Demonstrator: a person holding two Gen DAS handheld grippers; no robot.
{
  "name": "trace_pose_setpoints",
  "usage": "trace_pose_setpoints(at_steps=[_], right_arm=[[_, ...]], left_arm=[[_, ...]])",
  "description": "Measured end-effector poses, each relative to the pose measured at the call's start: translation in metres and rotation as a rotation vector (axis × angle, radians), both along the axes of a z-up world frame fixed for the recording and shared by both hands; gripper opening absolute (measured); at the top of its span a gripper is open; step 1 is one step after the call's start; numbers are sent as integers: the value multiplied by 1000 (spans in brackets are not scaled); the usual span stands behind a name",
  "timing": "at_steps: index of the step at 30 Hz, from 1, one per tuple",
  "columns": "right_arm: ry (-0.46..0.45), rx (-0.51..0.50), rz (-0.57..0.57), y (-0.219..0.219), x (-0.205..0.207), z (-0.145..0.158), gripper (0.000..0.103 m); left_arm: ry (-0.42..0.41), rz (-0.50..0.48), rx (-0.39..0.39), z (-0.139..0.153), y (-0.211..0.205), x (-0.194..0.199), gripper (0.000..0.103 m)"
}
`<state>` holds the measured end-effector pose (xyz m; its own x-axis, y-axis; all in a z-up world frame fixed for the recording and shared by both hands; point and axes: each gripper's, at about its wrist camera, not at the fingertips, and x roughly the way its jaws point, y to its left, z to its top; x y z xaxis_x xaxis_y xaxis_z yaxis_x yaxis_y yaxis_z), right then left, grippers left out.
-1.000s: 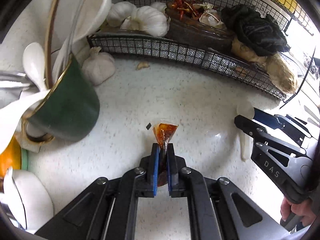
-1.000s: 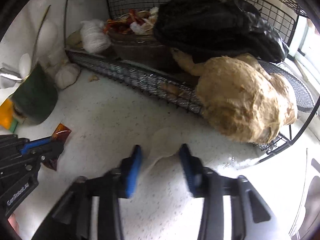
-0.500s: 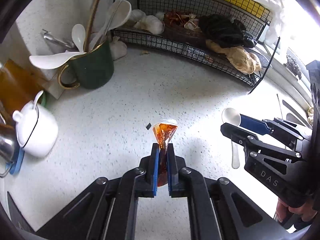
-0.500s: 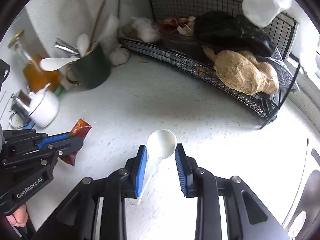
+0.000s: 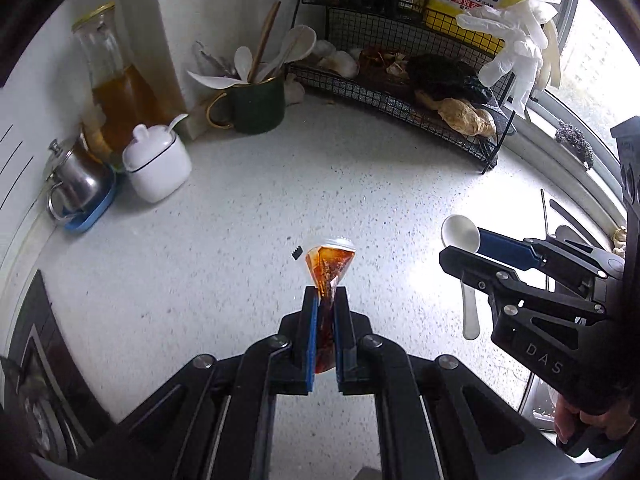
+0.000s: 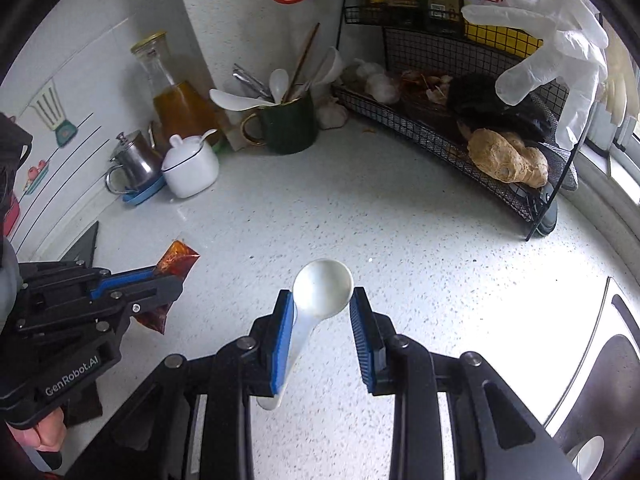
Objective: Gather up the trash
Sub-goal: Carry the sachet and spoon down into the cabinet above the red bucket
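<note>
From the left wrist view we look down our left gripper (image 5: 325, 296), whose blue pads are pinched almost together on a sauce packet (image 5: 329, 266); its torn top fans out above the fingertips, amber-red and oily, with a pale strip along the upper edge, all of it lifted clear of the speckled white counter (image 5: 240, 248). A tiny dark scrap (image 5: 296, 255) shows just left of the packet. Only this view shows the full side of the right gripper (image 5: 460, 248), with the white plastic spoon (image 5: 461, 232) sticking out and its handle hanging below. The right wrist view shows what the first cannot: the spoon's (image 6: 323, 288) round bowl sits between the half-closed pads, the handle slanting down along the left pad. There the packet (image 6: 176, 260) appears at the far left, crumpled and glossy, poking out both above and below the left gripper (image 6: 172, 280).
</note>
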<state>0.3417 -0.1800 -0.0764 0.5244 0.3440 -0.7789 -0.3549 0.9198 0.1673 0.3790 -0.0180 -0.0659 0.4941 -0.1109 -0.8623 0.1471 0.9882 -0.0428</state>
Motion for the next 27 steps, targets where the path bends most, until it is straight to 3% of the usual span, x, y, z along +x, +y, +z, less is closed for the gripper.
trace_pose_setpoints(at_steps=[10, 27], right_arm=[[46, -28, 167, -1, -81, -17, 27], [91, -10, 225, 29, -210, -28, 27]], left_arm=[[50, 144, -31, -19, 0, -101, 6], [76, 234, -81, -29, 35, -251, 6]])
